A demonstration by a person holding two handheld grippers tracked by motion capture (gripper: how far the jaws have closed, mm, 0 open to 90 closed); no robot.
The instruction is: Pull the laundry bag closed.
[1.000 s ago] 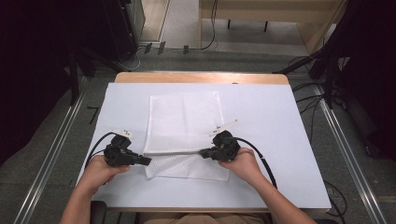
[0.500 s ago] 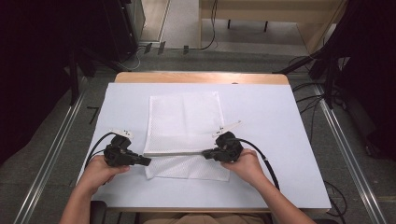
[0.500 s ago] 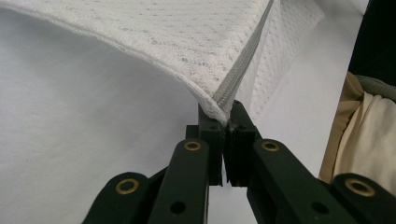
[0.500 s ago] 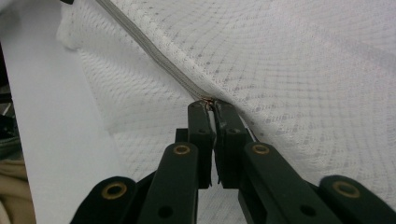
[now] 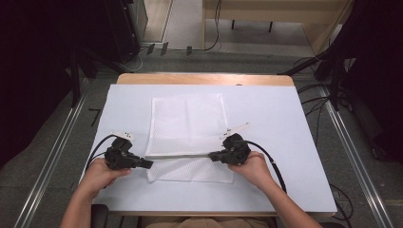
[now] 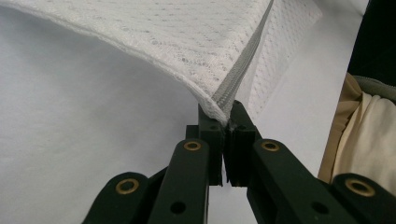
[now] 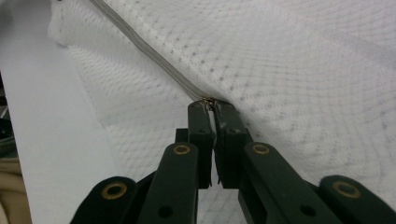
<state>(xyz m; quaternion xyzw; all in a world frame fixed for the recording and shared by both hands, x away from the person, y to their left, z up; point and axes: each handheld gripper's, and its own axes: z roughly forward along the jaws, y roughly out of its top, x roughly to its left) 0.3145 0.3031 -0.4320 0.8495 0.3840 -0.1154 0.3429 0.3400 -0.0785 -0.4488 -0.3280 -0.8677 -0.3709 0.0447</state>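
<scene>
White mesh bag (image 5: pixel 187 124) lies flat mid-table on the pale blue table cover (image 5: pixel 285 142), its grey zipper (image 5: pixel 178 155) pulled taut between both tongs. Left gripper (image 5: pixel 148 164) is clamped tight on the zipper's end at the bag's corner, jaws nearly touching. Right gripper (image 5: pixel 212 155) is pinched on the small brass zipper pull (image 7: pixel 208 100). Fabric is a soft perforated weave; the near flap sags below the zipper line.

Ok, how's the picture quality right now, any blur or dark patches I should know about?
High view: table evenly lit, surroundings nearly black. Left gripper view: mesh bag and zipper sharp near the left gripper, softer farther off. Right gripper view: zipper crisp at the right gripper, no glare.
</scene>
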